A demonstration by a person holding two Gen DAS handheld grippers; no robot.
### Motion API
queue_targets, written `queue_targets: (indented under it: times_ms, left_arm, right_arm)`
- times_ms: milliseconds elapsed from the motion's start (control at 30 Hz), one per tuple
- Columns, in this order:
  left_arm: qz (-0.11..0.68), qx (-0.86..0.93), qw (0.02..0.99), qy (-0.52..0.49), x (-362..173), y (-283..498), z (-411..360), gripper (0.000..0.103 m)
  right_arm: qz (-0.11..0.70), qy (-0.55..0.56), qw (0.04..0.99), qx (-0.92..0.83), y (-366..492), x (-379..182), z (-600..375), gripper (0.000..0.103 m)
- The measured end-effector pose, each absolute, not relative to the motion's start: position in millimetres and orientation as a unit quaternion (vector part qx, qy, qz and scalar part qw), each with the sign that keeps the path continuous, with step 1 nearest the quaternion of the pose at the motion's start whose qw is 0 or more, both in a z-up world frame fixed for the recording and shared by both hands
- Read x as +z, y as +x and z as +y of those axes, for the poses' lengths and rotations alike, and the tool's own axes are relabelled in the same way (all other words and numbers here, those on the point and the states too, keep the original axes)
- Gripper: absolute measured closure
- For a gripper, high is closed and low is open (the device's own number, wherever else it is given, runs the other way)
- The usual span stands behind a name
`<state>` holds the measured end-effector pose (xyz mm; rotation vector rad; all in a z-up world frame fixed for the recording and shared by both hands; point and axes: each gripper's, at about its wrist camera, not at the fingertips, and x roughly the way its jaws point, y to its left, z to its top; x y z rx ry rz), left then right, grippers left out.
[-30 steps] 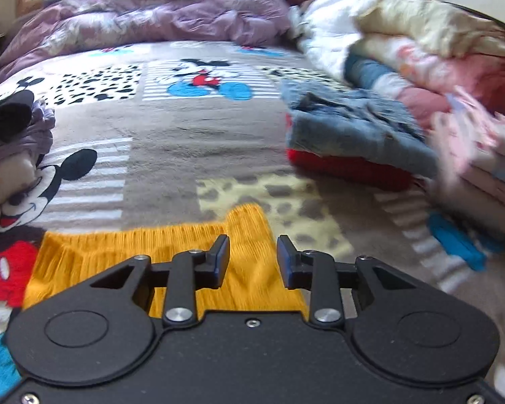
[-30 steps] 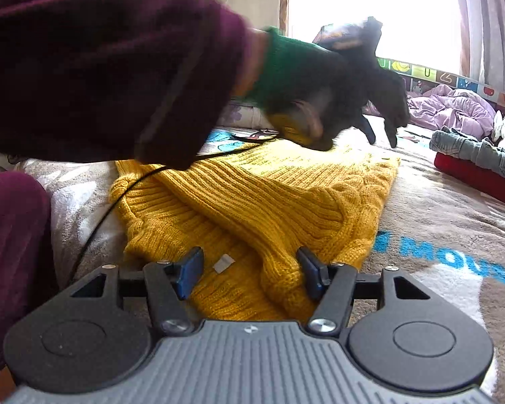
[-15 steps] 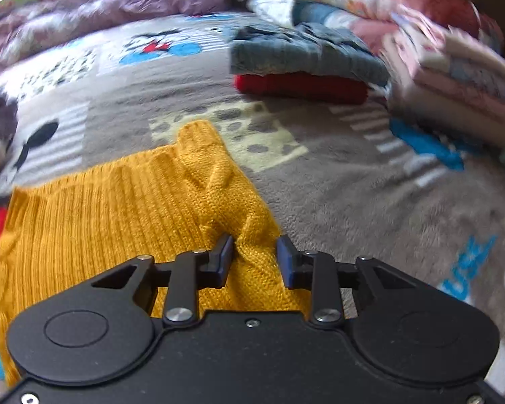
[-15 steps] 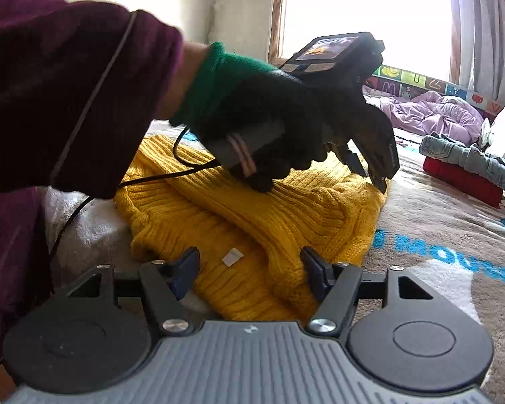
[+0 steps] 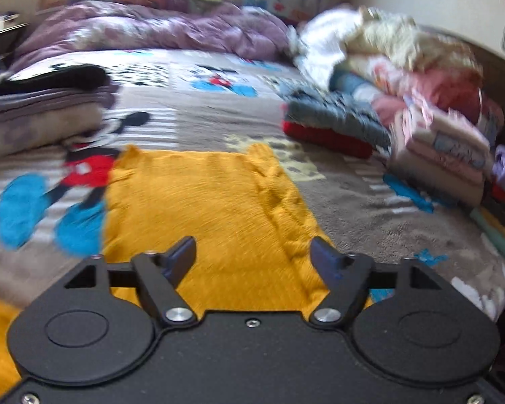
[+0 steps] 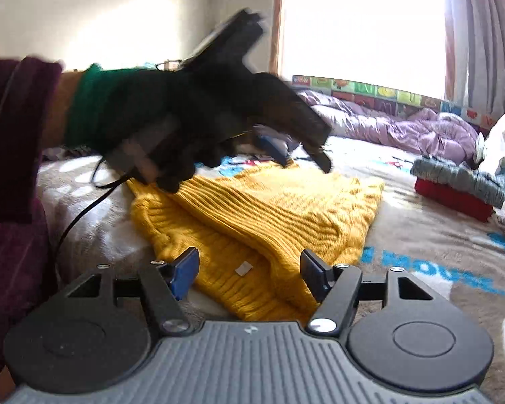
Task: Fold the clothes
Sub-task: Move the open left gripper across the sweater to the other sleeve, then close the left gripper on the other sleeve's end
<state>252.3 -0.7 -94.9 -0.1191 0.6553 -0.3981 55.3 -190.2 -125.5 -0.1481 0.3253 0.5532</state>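
Opening now, the left gripper (image 5: 252, 252) jaws are letting go of the yellow sweater (image 5: 212, 208), pulling back after laying its fold. It is lying folded on the bed (image 5: 380, 222), stretching toward 12 o'clock. The right gripper (image 6: 249, 269) is hovering released over the sweater's near edge; the gloved left hand (image 6: 171, 124) is angling downward at 10 o'clock.

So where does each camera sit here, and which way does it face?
Left wrist: on the left gripper, jaws opening with nothing between them, above the yellow sweater, facing up the bed toward folded stacks; only the gripper shows.
Right wrist: on the right gripper, low at the sweater's near edge, facing the window; a gloved hand and maroon sleeve show.
Shared: the sweater and the red-and-grey pile.
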Motion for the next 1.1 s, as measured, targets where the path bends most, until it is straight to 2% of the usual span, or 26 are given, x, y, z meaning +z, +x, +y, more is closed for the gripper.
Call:
queue_targets:
  times_ms: [267,500,833,933,1000,1033,1100]
  left_arm:
    - [0.271,-0.128,0.920,-0.253,-99,178,101,0.026]
    - [0.274,-0.112,0.879,-0.375,-106,153,154,0.026]
    - [0.295,-0.076,0.868,-0.393,-131,157,165,0.031]
    - [0.298,-0.067,0.868,-0.392,-137,161,164,0.036]
    - [0.299,-0.057,0.872,-0.384,-140,164,162,0.054]
    - [0.299,-0.053,0.874,-0.379,-141,166,160,0.056]
    - [0.296,-0.043,0.880,-0.369,-143,168,157,0.072]
  right_arm:
    - [0.146,-0.121,0.946,0.261,38,-119,-188,0.037]
    - [0.156,-0.122,0.951,0.239,42,-115,-192,0.037]
    - [0.186,-0.121,0.949,0.226,64,-125,-193,0.044]
    - [0.191,-0.121,0.946,0.230,68,-128,-193,0.044]
    - [0.194,-0.120,0.946,0.231,71,-130,-194,0.044]
    - [0.195,-0.118,0.946,0.232,72,-131,-194,0.044]
    - [0.195,-0.114,0.946,0.233,74,-132,-196,0.044]
